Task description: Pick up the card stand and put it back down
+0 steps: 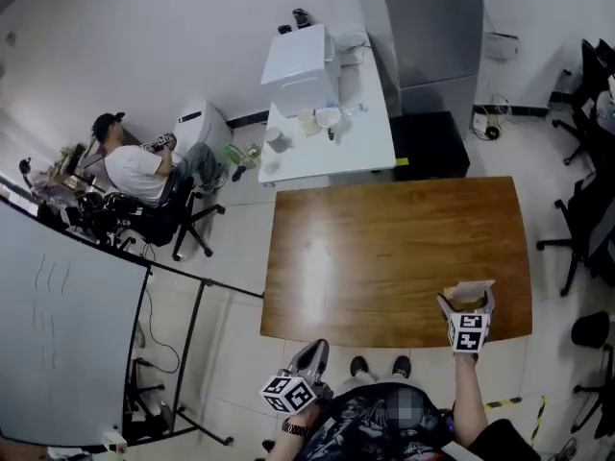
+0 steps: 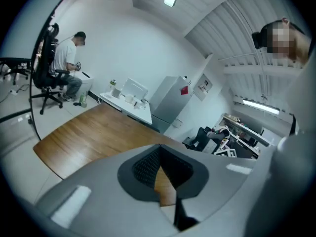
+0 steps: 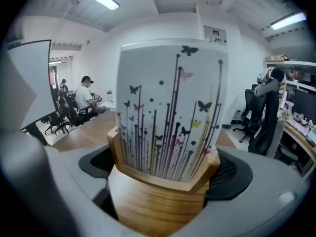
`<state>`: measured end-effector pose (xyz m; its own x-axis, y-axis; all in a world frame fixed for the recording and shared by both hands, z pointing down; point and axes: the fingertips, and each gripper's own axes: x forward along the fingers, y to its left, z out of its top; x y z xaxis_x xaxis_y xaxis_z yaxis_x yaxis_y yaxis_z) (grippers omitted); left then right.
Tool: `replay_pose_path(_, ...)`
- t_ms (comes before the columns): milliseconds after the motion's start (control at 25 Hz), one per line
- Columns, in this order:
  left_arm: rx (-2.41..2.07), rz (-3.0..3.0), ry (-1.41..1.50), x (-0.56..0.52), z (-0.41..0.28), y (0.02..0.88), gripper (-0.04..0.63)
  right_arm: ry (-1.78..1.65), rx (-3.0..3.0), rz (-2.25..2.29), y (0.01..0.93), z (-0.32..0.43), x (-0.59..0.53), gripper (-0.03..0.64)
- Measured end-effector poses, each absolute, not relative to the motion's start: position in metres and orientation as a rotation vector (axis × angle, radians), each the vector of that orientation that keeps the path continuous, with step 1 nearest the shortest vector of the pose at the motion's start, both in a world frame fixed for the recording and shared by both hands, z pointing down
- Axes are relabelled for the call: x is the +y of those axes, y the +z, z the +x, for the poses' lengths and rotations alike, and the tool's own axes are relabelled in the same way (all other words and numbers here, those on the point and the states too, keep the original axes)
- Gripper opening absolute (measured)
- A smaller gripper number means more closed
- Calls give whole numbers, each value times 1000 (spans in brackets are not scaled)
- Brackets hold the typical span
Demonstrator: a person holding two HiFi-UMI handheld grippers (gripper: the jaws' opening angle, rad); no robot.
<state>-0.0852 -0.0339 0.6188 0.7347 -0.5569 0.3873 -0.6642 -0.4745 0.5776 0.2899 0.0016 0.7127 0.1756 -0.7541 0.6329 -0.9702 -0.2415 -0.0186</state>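
The card stand (image 3: 158,201) is a pale wooden block that carries an upright white card (image 3: 170,107) printed with stems and butterflies. It fills the right gripper view, and my right gripper (image 3: 163,181) is shut on the wooden base, its jaws spread wide around it. In the head view the card stand (image 1: 468,296) and the right gripper (image 1: 467,307) are over the near right corner of the brown table (image 1: 384,248); I cannot tell whether the base touches the top. My left gripper (image 1: 312,353) hangs off the table's near edge, shut and empty (image 2: 165,181).
A white side table (image 1: 370,137) with a box and small items stands beyond the brown table, next to a grey cabinet (image 1: 432,27). A person (image 1: 135,171) sits at far left. A whiteboard (image 1: 58,334) stands at left, and office chairs (image 1: 586,219) at right.
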Motion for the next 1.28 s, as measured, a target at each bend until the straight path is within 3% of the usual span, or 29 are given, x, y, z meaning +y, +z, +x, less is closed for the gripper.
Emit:
replay_pose_path(440, -959, 2208, -4, -65, -144, 584, -6, 597, -1713, 2025, 587, 229, 5, 554)
replay_pose_path(1280, -939, 2203, -41, -57, -168, 592, -6, 586, -1729, 2027, 571, 207, 10, 552)
